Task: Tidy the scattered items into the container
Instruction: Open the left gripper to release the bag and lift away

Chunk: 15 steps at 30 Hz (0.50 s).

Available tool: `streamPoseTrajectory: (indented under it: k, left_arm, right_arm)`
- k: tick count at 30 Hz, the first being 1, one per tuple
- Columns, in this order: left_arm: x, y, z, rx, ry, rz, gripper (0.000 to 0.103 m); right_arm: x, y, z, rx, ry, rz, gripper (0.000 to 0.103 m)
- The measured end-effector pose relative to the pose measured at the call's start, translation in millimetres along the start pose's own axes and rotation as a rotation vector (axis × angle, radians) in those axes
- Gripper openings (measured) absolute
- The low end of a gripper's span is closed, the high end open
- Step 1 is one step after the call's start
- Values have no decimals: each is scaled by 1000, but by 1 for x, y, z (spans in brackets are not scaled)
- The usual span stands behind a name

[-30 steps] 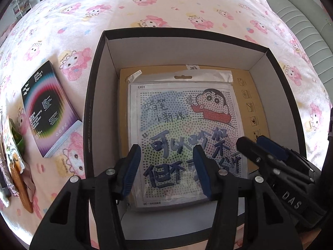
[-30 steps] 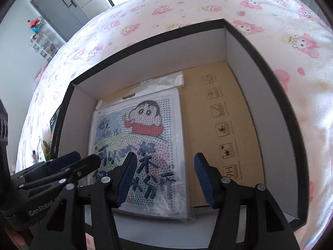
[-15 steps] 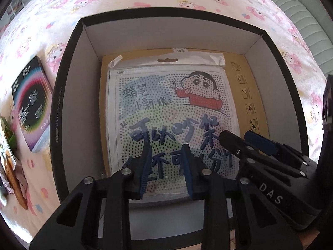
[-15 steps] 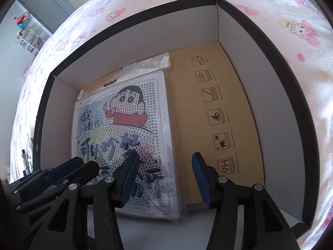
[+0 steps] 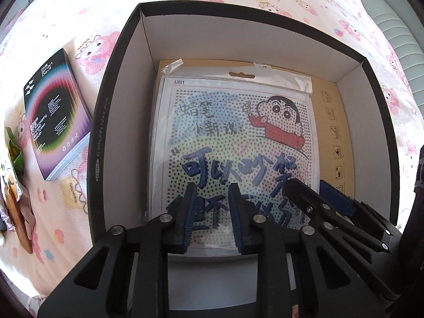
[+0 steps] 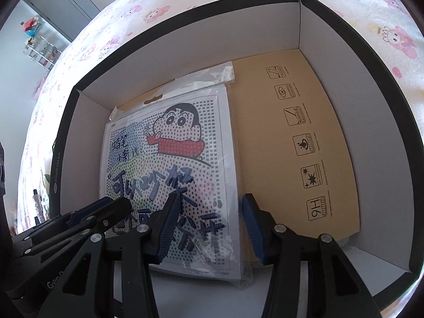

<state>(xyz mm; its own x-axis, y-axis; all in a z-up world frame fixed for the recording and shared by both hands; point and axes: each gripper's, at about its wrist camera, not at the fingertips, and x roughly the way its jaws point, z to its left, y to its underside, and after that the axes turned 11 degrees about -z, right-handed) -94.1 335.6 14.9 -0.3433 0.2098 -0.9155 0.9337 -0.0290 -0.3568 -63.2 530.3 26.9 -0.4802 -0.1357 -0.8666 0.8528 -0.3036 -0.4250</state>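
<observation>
- Bed [image 5: 79, 8]: a sheet printed with pink cartoon figures is covering it and filling the ground around the box in both views; its far edges are running out of frame.
- Room: in the right wrist view a grey door [image 6: 66, 2] and a white shelf [image 6: 39, 50] are showing at the upper left, blurred and too small to make out the shelf's contents.
- Box [image 5: 116, 84]: black outside, white inside, it is lying open on the bed; its near wall is hiding behind the grippers.
- Card [image 6: 291, 137]: a brown sheet with printed symbols is lying flat on the box floor, partly covered by the kit.
- Kit [image 5: 225, 132]: the bagged cartoon dot picture is resting flat in the box on the card, towards the left wall; its near edge is passing behind the fingers.
- Packet [image 5: 53, 122]: a dark rainbow-printed pack is lying on the sheet just left of the box.
- Left edge clutter [image 5: 13, 185]: green and brown items are being cut off by the frame and cannot be identified.
- Left gripper [image 5: 212, 212]: pointing steeply down over the kit, its jaws are drawn in as far as they go, a gap remaining, nothing between them.
- Right gripper [image 6: 209, 225]: its jaws have just been closing and are standing apart over the kit's right edge, gripping nothing.
</observation>
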Motion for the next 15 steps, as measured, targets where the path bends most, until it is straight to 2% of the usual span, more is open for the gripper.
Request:
streamPoseTrajectory:
  k: [1,3,4,5,7,12,13,15]
  left_arm:
    - [-2,1,0,2,6,-2,24]
    - [-5,2,-1,2,38,2,30]
    - [-6,4,-2,1,60,10,38]
    - [-7,5,-3,2,78,12,42]
    - [-9,8,-5,8,84,8,42]
    - [-12,8,3,-54,76,5,41]
    - [-13,8,4,-60,67,2,36]
    - [-16,7,7,-70,67,-5,35]
  right_arm:
    - [-2,0,-2,1,-14,0,45]
    - [-12,-1,-10,35,-40,-27,45]
    - [-22,-1,-15,58,-17,-74,45]
    - [-33,-1,-18,69,39,-127,45]
    - [-47,0,-22,64,107,-191,45]
    - [-37,-3,-23,79,-12,-84,45]
    - [-35,-4,-22,94,-41,-62,45]
    - [-31,-7,-26,136,-91,-19,45]
